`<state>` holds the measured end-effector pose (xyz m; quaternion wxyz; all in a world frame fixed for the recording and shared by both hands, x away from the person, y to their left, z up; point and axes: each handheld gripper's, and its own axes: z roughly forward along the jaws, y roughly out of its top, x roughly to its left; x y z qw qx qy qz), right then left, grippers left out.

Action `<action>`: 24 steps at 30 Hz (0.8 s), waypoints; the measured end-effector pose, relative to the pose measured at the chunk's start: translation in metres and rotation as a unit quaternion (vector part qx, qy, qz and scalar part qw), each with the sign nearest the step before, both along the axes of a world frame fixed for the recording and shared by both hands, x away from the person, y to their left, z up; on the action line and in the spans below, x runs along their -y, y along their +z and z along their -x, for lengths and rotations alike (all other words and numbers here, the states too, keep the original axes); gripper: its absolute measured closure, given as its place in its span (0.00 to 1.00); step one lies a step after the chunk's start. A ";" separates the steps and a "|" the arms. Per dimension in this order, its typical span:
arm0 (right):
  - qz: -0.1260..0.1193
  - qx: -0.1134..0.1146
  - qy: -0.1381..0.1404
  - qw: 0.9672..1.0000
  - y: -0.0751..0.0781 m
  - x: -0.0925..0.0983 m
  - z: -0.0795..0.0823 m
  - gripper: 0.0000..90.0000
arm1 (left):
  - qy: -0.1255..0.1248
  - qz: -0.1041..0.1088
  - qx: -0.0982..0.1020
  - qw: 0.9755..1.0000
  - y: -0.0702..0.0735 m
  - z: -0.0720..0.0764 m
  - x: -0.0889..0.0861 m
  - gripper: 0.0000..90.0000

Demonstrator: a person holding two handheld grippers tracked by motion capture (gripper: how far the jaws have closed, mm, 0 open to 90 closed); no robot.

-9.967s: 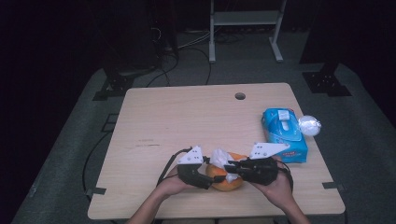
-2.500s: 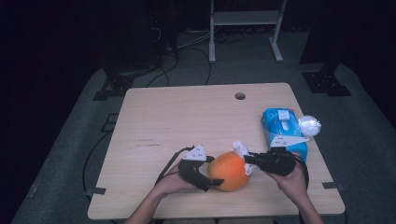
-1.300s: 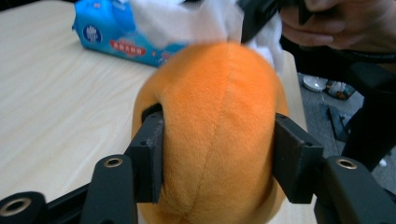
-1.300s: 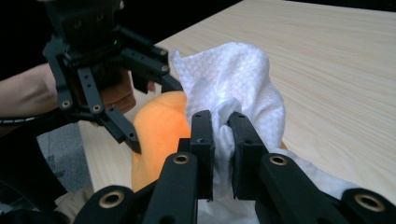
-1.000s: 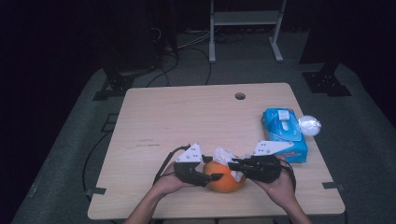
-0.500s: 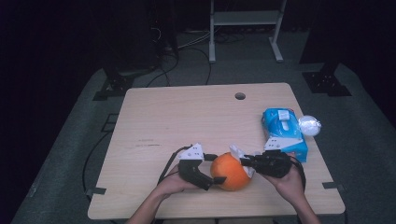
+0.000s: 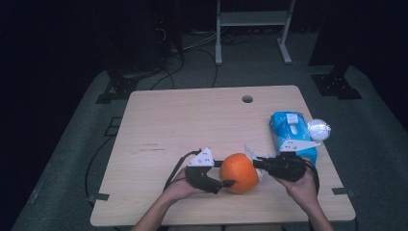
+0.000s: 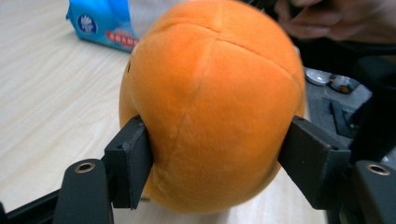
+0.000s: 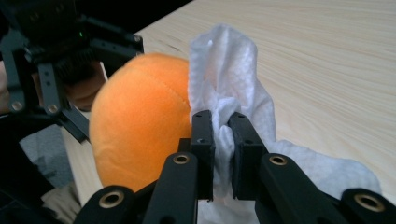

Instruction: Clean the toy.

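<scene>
An orange plush ball (image 7: 239,172) rests on the wooden table (image 7: 192,120) near its front edge. My left gripper (image 7: 225,174) comes at it from the left. In the left gripper view the ball (image 8: 210,107) sits between the two pads, which press into its sides; the left gripper (image 8: 217,158) has just been closing on it. My right gripper (image 7: 257,163) is at the ball's right side, shut on a crumpled white tissue (image 7: 251,154). In the right gripper view the tissue (image 9: 233,79) bulges above the right gripper (image 9: 223,126), beside the ball (image 9: 140,130).
A blue tissue pack (image 7: 291,132) lies at the table's right edge with a white crumpled wad (image 7: 318,129) beside it. A cable hole (image 7: 247,99) is at the back. Cables and a metal stand are on the floor behind.
The right gripper with the tissue has drawn off the ball to the right, baring more of it. The left jaws opened wide, then closed on the ball again.
</scene>
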<state>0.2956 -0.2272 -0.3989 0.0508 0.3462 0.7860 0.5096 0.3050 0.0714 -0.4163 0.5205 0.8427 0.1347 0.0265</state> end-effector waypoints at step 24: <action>-0.041 -0.022 0.071 0.996 -0.004 -0.019 0.001 0.90 | 0.009 0.027 -0.008 1.000 -0.004 -0.010 -0.015 0.17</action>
